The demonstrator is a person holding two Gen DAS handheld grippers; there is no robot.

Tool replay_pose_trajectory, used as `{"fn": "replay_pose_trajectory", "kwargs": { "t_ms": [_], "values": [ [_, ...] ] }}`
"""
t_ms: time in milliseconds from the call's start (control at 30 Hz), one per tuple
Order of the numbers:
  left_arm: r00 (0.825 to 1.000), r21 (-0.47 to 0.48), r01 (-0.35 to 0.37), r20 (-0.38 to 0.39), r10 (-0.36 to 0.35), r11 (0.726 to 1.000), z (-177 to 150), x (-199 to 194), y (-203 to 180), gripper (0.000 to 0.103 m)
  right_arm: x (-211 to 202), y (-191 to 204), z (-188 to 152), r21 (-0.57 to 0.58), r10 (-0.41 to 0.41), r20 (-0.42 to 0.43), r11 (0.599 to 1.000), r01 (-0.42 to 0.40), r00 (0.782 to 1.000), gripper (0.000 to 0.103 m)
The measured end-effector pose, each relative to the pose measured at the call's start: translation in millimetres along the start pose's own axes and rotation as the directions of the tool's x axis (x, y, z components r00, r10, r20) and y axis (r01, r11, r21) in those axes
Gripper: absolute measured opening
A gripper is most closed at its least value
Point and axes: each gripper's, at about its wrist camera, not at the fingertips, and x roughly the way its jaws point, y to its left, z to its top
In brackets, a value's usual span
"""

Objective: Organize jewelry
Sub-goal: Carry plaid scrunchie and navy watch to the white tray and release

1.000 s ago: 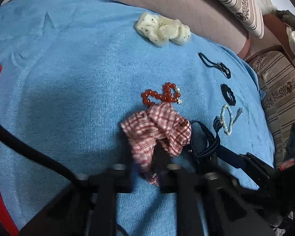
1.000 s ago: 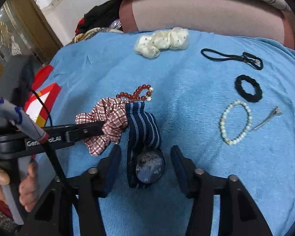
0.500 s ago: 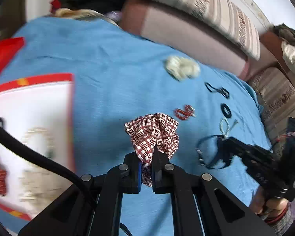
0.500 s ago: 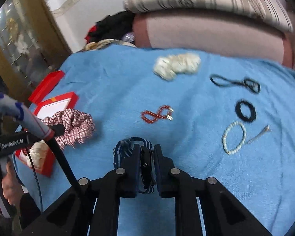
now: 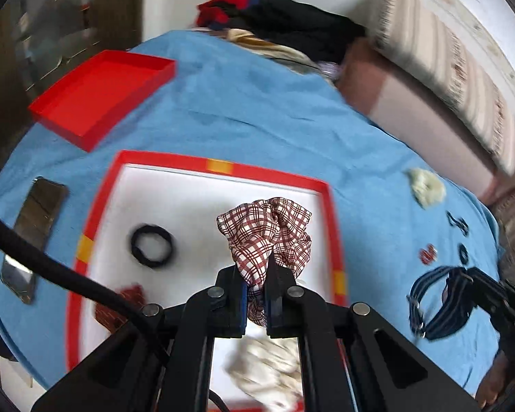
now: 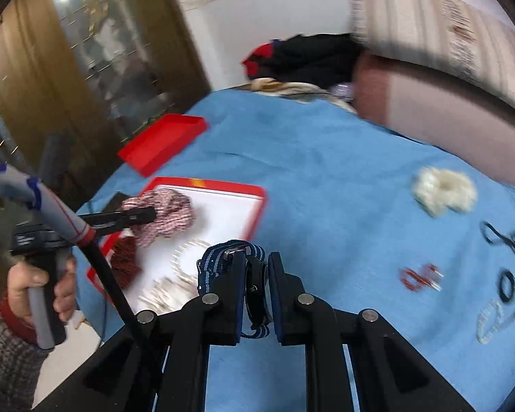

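Note:
My left gripper is shut on a red-and-white plaid scrunchie and holds it above the red-rimmed white jewelry box. It also shows in the right wrist view. My right gripper is shut on a watch with a navy striped strap, held above the blue cloth just right of the box. The watch also shows in the left wrist view. Inside the box lie a black hair tie, a dark red piece and a cream scrunchie.
On the blue cloth to the right lie a cream scrunchie, a red bead bracelet, black hair ties and a pearl bracelet. A red lid lies behind the box. A phone lies at its left.
Both grippers have swung left from the loose items toward the jewelry box, carrying the plaid scrunchie and the watch. The scrunchie now hangs over the box interior.

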Motion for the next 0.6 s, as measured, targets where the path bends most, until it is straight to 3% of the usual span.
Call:
{"fn": "replay_pose_trajectory", "kwargs": {
  "t_ms": [233, 400, 600],
  "values": [
    [0.999, -0.050, -0.019, -0.032, 0.017, 0.999, 24, 33, 42, 0.006, 77, 37, 31, -0.014, 0.040, -0.054, 0.999, -0.041, 0.998, 0.014],
    [0.997, -0.067, -0.045, -0.065, 0.041, 0.997, 35, 62, 55, 0.006, 121, 29, 40, 0.066, 0.036, -0.100, 0.997, -0.029, 0.994, 0.014],
    [0.997, -0.085, -0.043, -0.067, 0.038, 0.995, 35, 69, 58, 0.007, 151, 14, 42, 0.108, -0.008, -0.140, 0.994, 0.024, 0.990, 0.014]
  ]
}}
